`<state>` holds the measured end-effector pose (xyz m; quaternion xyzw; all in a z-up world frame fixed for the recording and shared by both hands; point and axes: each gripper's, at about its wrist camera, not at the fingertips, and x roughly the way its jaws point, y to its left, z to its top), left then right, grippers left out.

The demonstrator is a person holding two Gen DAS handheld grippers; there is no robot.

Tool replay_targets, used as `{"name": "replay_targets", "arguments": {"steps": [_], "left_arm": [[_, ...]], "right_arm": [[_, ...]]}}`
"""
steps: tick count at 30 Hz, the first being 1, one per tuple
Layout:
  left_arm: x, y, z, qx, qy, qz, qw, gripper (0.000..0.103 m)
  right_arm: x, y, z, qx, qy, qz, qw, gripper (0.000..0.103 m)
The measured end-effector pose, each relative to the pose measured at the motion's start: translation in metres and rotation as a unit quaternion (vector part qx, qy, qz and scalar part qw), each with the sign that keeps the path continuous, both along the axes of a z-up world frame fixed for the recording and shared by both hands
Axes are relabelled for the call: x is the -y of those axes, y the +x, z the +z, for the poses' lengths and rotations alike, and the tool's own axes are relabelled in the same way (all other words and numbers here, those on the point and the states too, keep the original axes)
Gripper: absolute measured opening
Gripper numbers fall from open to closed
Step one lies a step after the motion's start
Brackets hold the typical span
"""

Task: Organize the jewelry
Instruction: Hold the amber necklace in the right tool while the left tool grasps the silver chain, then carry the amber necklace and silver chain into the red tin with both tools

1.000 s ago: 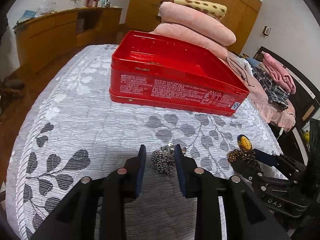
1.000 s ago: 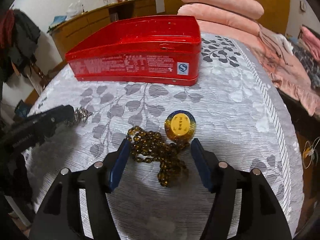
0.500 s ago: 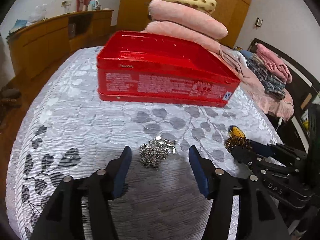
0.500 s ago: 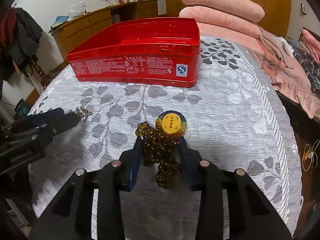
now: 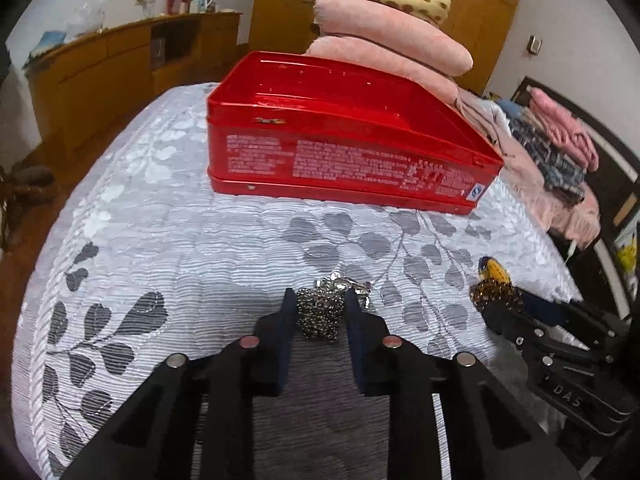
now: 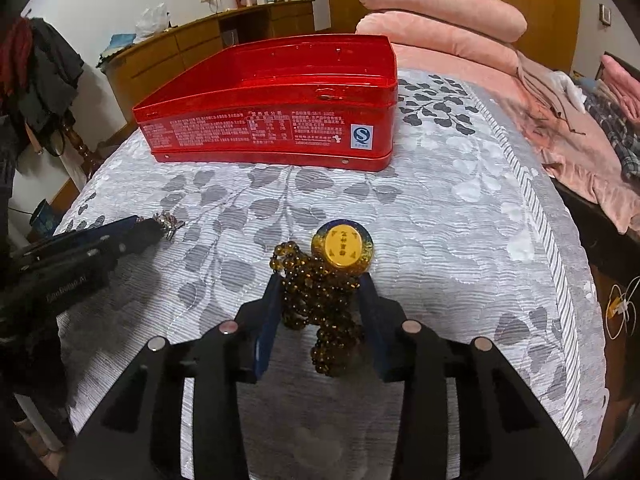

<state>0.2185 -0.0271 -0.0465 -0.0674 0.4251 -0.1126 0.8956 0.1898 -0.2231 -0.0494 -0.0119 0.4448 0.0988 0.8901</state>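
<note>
**Two grippers closed on jewelry before an open tin**

Left wrist view: the left gripper [image 5: 318,303] has just closed further; its blue pads now pinch a bunched silver chain [image 5: 321,314] lying on the leaf-patterned bedspread [image 5: 168,240]. The red tin [image 5: 344,136] stands beyond, open.

Right wrist view: the right gripper [image 6: 319,292], jaws narrow, clamps an amber bead necklace [image 6: 320,300] with a round yellow pendant [image 6: 343,247], near the tin.
</note>
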Motion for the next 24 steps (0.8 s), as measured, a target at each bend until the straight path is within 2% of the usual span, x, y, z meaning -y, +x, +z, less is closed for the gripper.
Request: {"name": "replay_targets", "arguments": {"steps": [3,8,11,14,16,19,20,21,23,24], "left_arm": [[-0.007,0.000,0.000,-0.001,-0.015,0.000,0.9999,0.022],[-0.003,-0.002,0.002,0.001,-0.008,-0.007,0.9999,0.023],[0.001,0.000,0.003,-0.002,-0.003,-0.012,0.9999,0.032],[0.012,0.006,0.002,-0.004,0.024,-0.012,0.9996,0.034],[0.018,0.009,0.002,-0.006,0.035,-0.017,0.9992,0.041],[0.030,0.010,0.001,-0.004,0.071,-0.020,0.9972,0.041],[0.033,0.009,0.000,-0.003,0.082,-0.019,0.9965,0.040],[0.034,0.009,0.000,-0.001,0.087,-0.016,0.9961,0.033],[0.028,0.009,0.002,0.000,0.078,-0.006,0.9969,0.023],[0.023,0.009,0.002,-0.001,0.061,-0.004,0.9981,0.022]], "right_arm": [[0.001,-0.002,0.001,-0.003,0.000,-0.003,1.000,0.042],[0.001,-0.005,0.000,-0.003,-0.002,-0.002,1.000,0.043],[0.001,-0.005,-0.001,-0.002,-0.002,-0.002,1.000,0.043],[0.001,-0.004,-0.001,-0.002,-0.001,-0.001,1.000,0.044],[0.001,-0.004,-0.001,-0.001,0.001,-0.002,1.000,0.044],[0.002,-0.004,-0.001,0.000,0.003,-0.001,1.000,0.044],[0.002,-0.004,-0.001,0.000,0.004,-0.001,1.000,0.045],[0.002,-0.004,-0.001,0.000,0.005,-0.001,1.000,0.045],[0.002,-0.004,-0.001,0.001,0.007,-0.001,1.000,0.045],[0.002,-0.004,-0.001,0.001,0.007,-0.001,1.000,0.046]]}}
